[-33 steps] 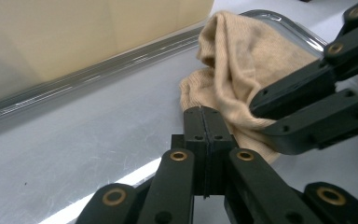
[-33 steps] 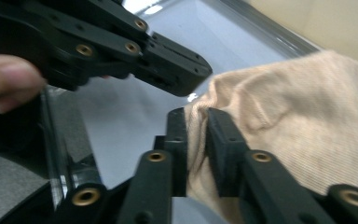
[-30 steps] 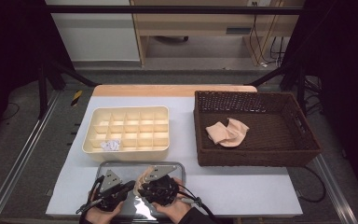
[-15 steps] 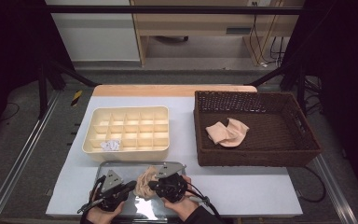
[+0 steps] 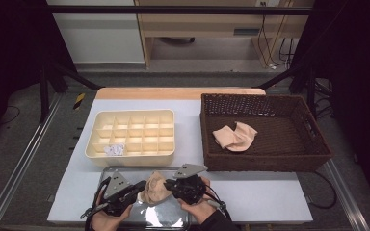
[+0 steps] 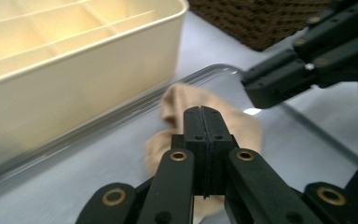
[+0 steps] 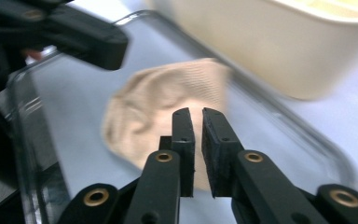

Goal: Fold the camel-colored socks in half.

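Presently, entry by item.

**Sock** (image 5: 155,188): beige, bunched, on the clear tray (image 5: 173,219) at the near edge of the worktop (image 5: 270,197), between the two tongs.

**Left tongs** (image 6: 204,112): closed, pads together. Beige fabric shows on both sides of the tips and beneath them. They appear to nip a fold of the sock, though the pinch itself cannot be seen.

**Right tongs** (image 7: 196,116): a narrow gap between the pads, which have just been opening. No fabric shows in the gap. The sock lies just beyond the tips, not gripped on this side.

**Divided box** (image 5: 130,155): cream, many compartments, just beyond the tray. One small white item (image 5: 114,149) sits in a front-row compartment near the left end. The other compartments look empty.

**Wicker basket** (image 5: 265,161): dark, to the right of the box, holding a second beige sock (image 5: 235,136) lying loose.

**Step in hand, by judgement:** folding or bundling the sock on the tray, the left tongs anchoring it while the right tongs seek a fresh hold.

**Next move calls for:**
- The right tongs opening wider, advancing onto the free edge of the fabric and closing on it.
- The left tongs keeping their pinch so the bundle does not unroll.
- Then a carry to a compartment of the divided box, clearing its front wall.
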### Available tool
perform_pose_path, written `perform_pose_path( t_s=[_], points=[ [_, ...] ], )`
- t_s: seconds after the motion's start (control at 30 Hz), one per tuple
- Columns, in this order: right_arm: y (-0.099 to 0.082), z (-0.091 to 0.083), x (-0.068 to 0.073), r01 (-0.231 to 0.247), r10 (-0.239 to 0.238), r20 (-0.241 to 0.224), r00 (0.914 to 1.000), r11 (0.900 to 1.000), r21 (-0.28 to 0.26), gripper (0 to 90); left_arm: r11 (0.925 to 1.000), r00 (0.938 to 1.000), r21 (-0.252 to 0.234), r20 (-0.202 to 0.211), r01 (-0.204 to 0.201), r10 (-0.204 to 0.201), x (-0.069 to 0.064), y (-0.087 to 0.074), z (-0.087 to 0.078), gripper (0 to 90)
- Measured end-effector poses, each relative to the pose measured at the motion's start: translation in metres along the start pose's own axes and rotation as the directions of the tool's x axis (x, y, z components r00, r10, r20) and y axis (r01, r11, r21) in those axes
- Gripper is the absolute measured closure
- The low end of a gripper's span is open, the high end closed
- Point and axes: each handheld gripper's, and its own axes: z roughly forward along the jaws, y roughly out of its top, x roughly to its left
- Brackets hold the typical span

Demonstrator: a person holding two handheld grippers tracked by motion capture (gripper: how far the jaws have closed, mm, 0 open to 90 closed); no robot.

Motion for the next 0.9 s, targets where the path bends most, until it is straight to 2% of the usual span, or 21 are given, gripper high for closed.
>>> perform_pose_path(
  t_s=[0.03, 0.17, 0.3, 0.47, 0.53, 0.57, 0.67, 0.7, 0.8, 0.83, 0.9],
  points=[
    [-0.002, -0.003, -0.006, -0.02, 0.02, 0.016, 0.9997, 0.9998, 0.001, 81.0, 0.9999, 0.9999, 0.006, 0.007, -0.012, 0.012, -0.005, 0.003, 0.004, 89.4],
    [-0.005, 0.001, -0.007, -0.026, 0.026, 0.021, 0.9994, 0.9997, 0.005, 76.7, 0.9966, 0.9979, 0.05, 0.009, -0.065, 0.064, -0.015, 0.007, 0.02, 89.4],
    [-0.007, 0.012, -0.006, -0.021, 0.021, 0.014, 0.9997, 0.9996, 0.017, 71.5, 0.9935, 0.9987, 0.102, -0.005, -0.05, 0.051, -0.007, -0.003, 0.03, 89.4],
    [-0.009, 0.024, -0.006, -0.03, 0.03, 0.015, 0.9994, 0.999, 0.034, 67.6, 0.9911, 0.9991, 0.128, -0.021, -0.035, 0.038, 0.001, -0.014, 0.032, 89.4],
    [-0.011, 0.028, -0.007, -0.04, 0.039, 0.013, 0.9991, 0.998, 0.049, 68.5, 0.9906, 0.9988, 0.132, -0.025, -0.038, 0.041, 0.002, -0.015, 0.034, 89.3],
    [-0.013, 0.031, -0.008, -0.051, 0.051, 0.005, 0.9987, 0.996, 0.074, 73.0, 0.9894, 0.9979, 0.137, -0.034, -0.049, 0.055, 0.001, -0.015, 0.036, 89.3],
    [-0.013, 0.031, -0.008, -0.054, 0.054, -0.004, 0.9985, 0.9959, 0.072, 76.8, 0.9886, 0.9971, 0.138, -0.04, -0.059, 0.065, -0.001, -0.015, 0.038, 89.3],
    [-0.013, 0.028, -0.008, -0.061, 0.063, -0.02, 0.9978, 0.9949, 0.081, 82.2, 0.9882, 0.9971, 0.142, -0.04, -0.059, 0.065, -0.001, -0.014, 0.039, 89.3],
    [-0.012, 0.023, -0.007, -0.069, 0.07, -0.017, 0.9974, 0.9945, 0.08, 83.1, 0.9886, 0.9978, 0.141, -0.033, -0.052, 0.057, -0.002, -0.011, 0.042, 89.3],
    [-0.011, 0.014, -0.007, -0.063, 0.065, -0.016, 0.9978, 0.9956, 0.069, 83.3, 0.9891, 0.9979, 0.136, -0.023, -0.057, 0.061, -0.006, -0.008, 0.046, 89.3],
    [-0.011, 0.01, -0.007, -0.065, 0.067, -0.016, 0.9977, 0.9956, 0.067, 83.3, 0.9895, 0.9982, 0.133, -0.012, -0.057, 0.059, -0.009, -0.006, 0.049, 89.3]
  ],
)
